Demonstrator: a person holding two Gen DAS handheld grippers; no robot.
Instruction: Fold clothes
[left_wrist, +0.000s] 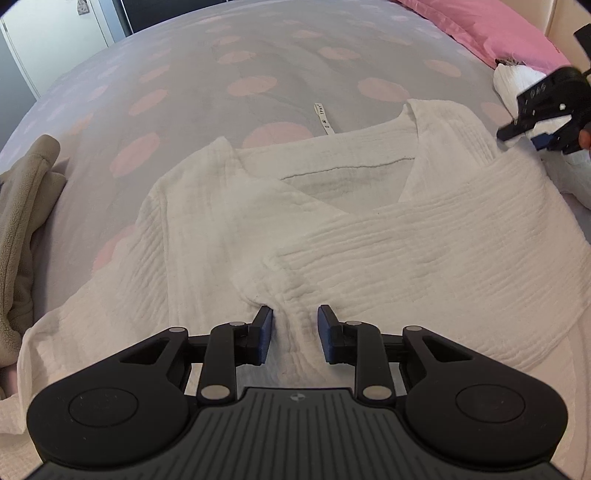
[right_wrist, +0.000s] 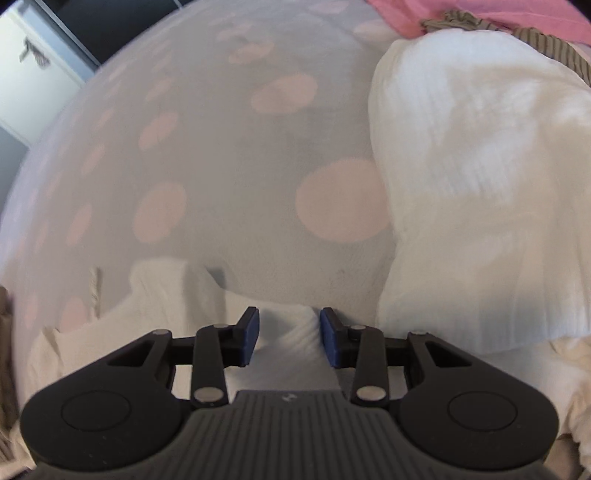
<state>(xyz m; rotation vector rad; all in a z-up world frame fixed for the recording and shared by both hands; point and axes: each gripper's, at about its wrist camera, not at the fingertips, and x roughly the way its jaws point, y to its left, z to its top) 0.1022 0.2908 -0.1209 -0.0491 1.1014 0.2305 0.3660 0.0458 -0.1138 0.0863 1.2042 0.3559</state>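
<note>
On bedspread (left_wrist: 258, 55), white shirt (left_wrist: 406, 236) (sleeves folded in); L gripper (left_wrist: 294, 334) & R gripper (right_wrist: 289, 338) both apart.

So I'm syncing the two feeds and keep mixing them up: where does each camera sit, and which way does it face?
Left wrist: on the left gripper, looking across the white shirt on the spotted bedspread; its open fingers straddle a fabric ridge, and the right gripper shows far right.
Right wrist: on the right gripper, low over the shirt's edge, beside a white pile.
Shared: shirt, bedspread, pink pillow.
</note>
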